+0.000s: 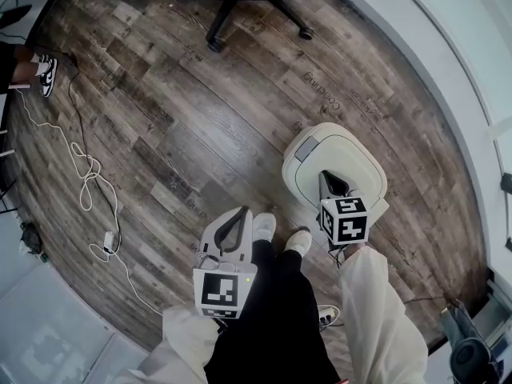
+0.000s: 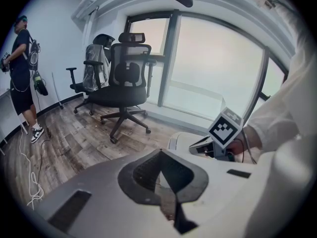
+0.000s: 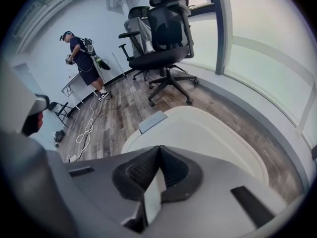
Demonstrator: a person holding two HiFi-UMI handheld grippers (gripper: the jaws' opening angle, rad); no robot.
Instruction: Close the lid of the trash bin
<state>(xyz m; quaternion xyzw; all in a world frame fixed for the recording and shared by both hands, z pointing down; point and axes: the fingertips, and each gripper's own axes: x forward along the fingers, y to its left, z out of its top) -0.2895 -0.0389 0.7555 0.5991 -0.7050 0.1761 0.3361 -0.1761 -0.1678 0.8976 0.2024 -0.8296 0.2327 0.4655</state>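
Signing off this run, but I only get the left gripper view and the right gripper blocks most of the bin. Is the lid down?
Observer: Yes. In the head view the lid lies flat and closed, with no gap showing along its rim.
Operator: Are the right tongs gripping anything?
Observer: No. In the right gripper view the right gripper has its tongs together with nothing between them, and it is over the lid's top surface. I can't tell whether it is touching.
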